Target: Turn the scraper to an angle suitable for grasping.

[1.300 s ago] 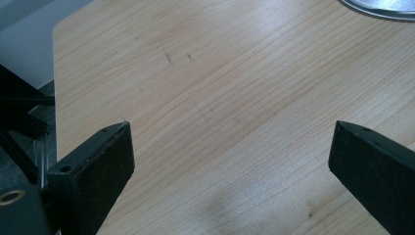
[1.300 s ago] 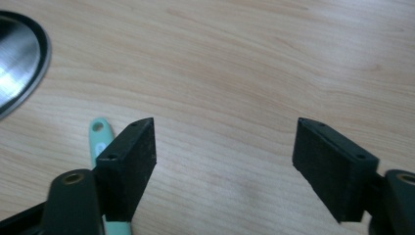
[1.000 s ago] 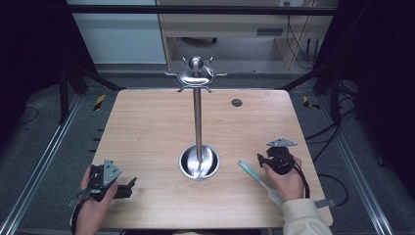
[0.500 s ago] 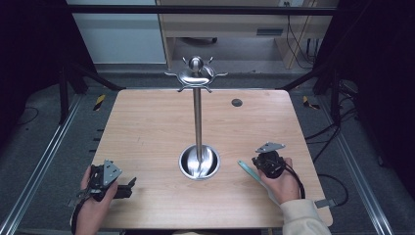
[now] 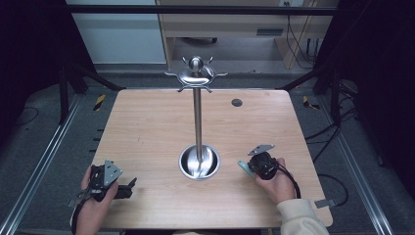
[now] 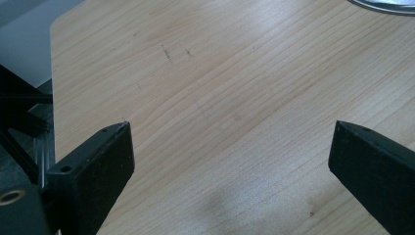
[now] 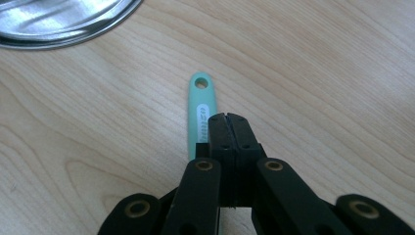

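On the light wooden desk [image 5: 147,127], a tall polished steel stand [image 5: 197,122] with a round dish base and a crown of small hooks sits at the centre of the high view. The mint-green plastic utensil handle [image 7: 201,110], with a hanging hole at its tip, lies flat on the desk just right of the stand's base, in the lower right of that view. The right tongs [image 7: 229,120] hover directly over it; their jaws have just been closing and now meet, clenched together, with the handle passing beneath and slightly to the left of them rather than between them, as far as the right gripper view shows. Whether they touch the handle cannot be told. The left tongs [image 5: 128,186] rest at the lower left of the high view, released, jaws spread wide over bare wood.
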The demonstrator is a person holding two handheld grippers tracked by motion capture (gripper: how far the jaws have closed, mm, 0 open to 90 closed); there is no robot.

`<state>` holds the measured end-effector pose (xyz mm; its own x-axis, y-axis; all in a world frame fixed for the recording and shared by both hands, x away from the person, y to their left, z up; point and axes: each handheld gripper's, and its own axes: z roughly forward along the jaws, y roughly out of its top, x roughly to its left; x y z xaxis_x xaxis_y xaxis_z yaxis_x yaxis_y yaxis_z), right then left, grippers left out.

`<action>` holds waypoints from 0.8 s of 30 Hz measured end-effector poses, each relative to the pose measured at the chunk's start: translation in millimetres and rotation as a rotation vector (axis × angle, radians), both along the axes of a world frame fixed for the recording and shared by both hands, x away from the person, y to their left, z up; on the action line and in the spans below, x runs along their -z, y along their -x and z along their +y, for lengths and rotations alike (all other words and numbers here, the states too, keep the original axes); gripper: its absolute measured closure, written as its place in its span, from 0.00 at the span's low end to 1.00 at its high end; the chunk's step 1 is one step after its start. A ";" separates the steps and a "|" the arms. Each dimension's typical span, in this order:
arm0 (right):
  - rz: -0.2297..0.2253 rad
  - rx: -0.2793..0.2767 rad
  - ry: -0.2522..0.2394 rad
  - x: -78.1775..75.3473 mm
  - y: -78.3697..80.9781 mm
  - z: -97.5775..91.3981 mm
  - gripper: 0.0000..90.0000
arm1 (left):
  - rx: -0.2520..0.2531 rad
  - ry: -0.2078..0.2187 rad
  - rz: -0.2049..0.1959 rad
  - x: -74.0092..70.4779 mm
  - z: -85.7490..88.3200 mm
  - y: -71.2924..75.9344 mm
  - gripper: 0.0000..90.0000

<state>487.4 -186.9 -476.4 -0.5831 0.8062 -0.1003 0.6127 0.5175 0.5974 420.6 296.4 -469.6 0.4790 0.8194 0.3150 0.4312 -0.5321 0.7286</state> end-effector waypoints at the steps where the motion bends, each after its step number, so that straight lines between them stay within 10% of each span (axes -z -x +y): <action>1: 0.001 0.005 0.001 0.0 -0.6 -0.3 1.00 | 0.000 0.000 0.000 0.0 0.0 0.0 0.03; 11: 0.034 -0.017 0.004 4.3 -3.4 0.4 1.00 | 0.007 -0.008 0.002 -0.4 -0.4 0.2 0.03; 17: 0.060 -0.154 -0.008 3.5 11.5 9.9 1.00 | 0.009 -0.006 0.004 0.0 -0.6 0.5 0.03; 24: 0.029 -0.183 -0.014 -5.8 19.1 13.1 1.00 | 0.005 -0.005 0.003 0.3 -0.7 1.3 0.03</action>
